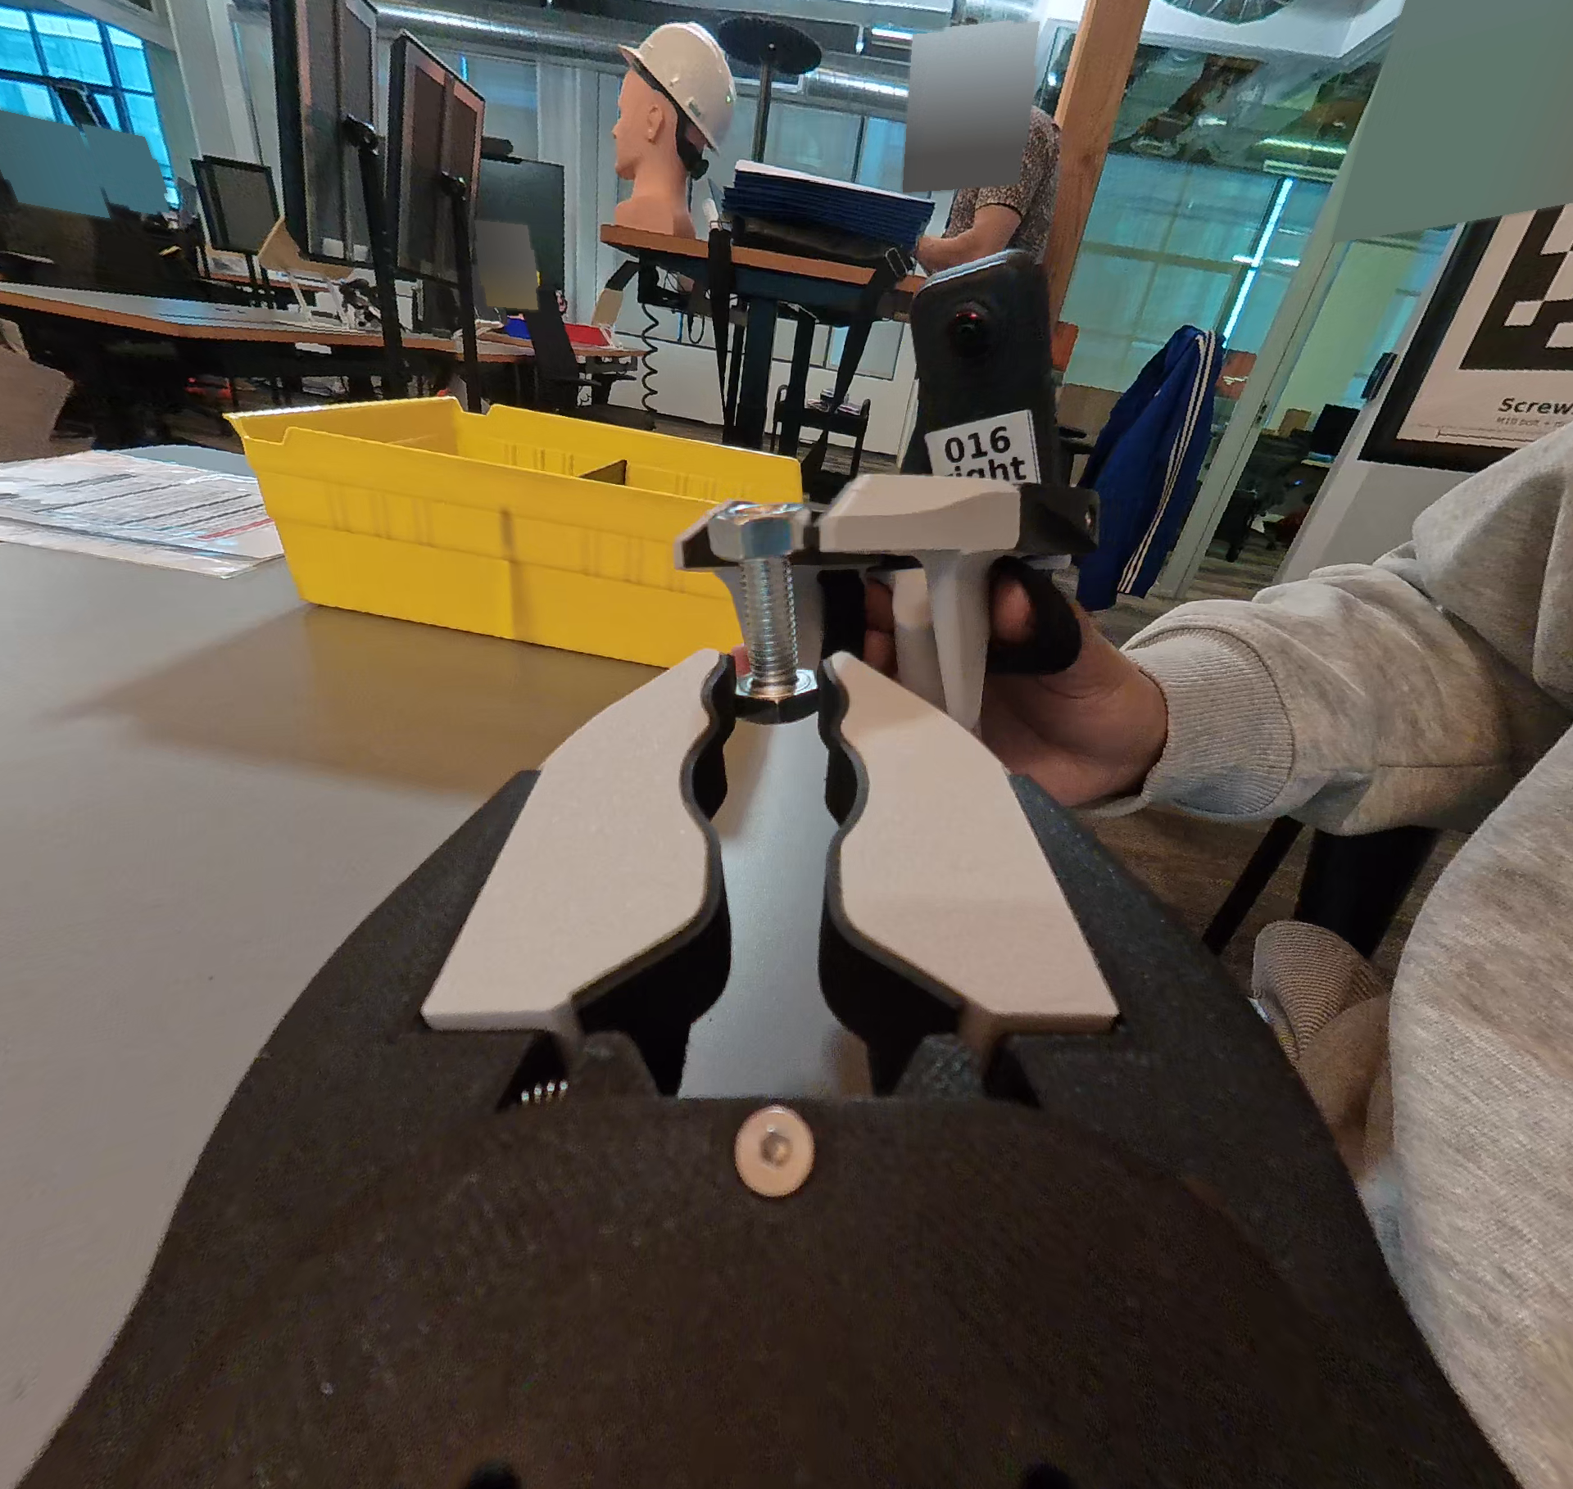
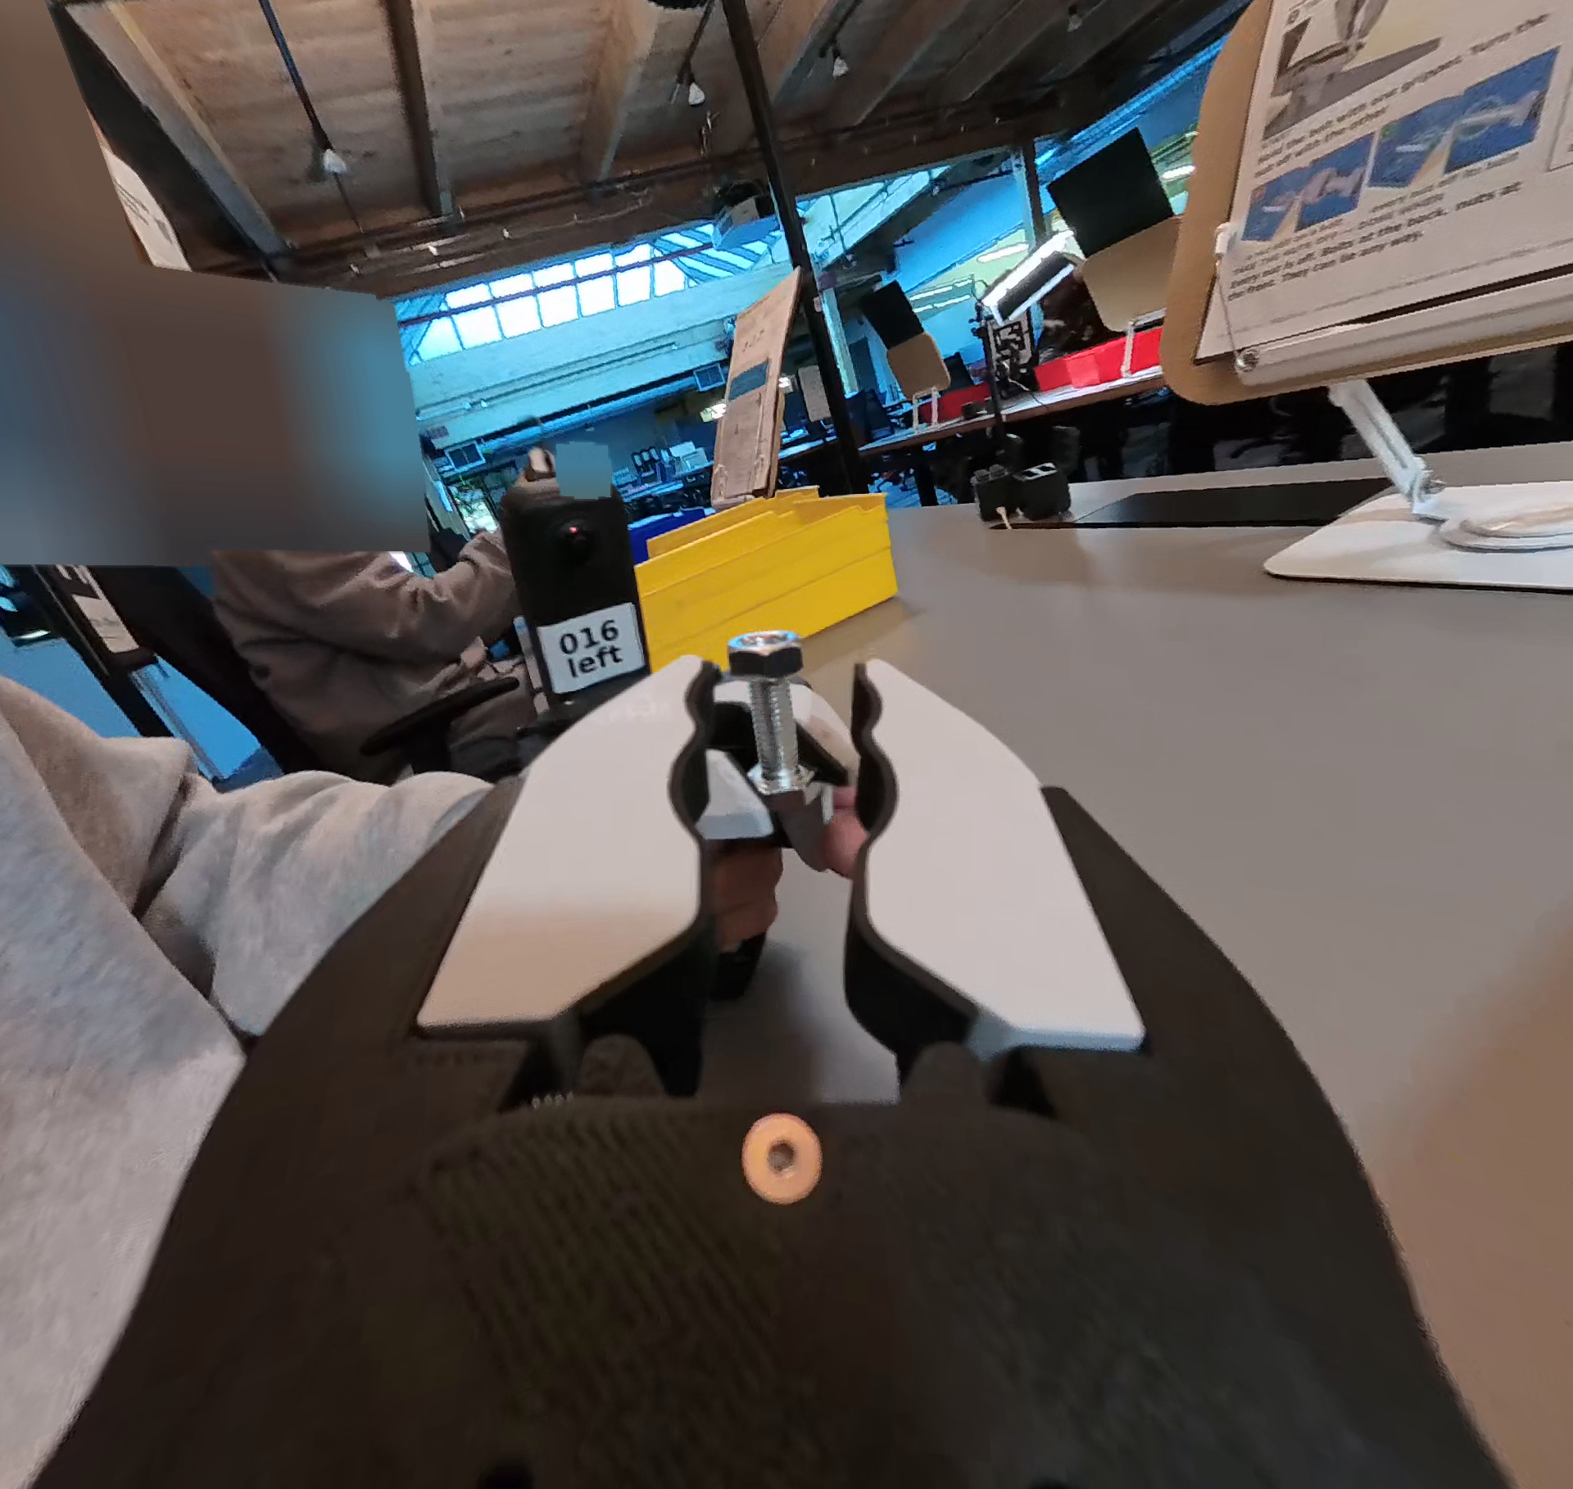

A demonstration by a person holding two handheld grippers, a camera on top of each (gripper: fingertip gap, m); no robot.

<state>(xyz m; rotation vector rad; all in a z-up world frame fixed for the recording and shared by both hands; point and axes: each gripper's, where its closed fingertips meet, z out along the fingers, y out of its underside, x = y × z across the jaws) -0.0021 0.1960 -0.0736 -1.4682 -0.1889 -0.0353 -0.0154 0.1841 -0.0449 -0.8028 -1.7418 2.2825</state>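
Note:
My left gripper (image 1: 775, 674) is shut on a dark hex nut (image 1: 775, 706) at its fingertips. A silver bolt (image 1: 766, 614) stands upright out of the nut. Its hex head (image 1: 753, 525) sits between the tips of my right gripper (image 1: 749, 542), which a hand (image 1: 1064, 716) holds level from the right. In the right wrist view, my right gripper (image 2: 781, 669) flanks the head (image 2: 763, 655) with a gap showing on each side. Below it, the bolt's thread (image 2: 775, 725) runs down to the nut (image 2: 787, 780), held by the left gripper (image 2: 779, 789).
A yellow bin (image 1: 408, 529) stands on the grey table (image 1: 213, 767) behind the grippers; it also shows in the right wrist view (image 2: 766, 563). Papers in a sleeve (image 1: 128, 504) lie far left. A board on a white stand (image 2: 1404, 546) is at the right. A person stands at a desk behind. The tips of both grippers are at nearly the same place.

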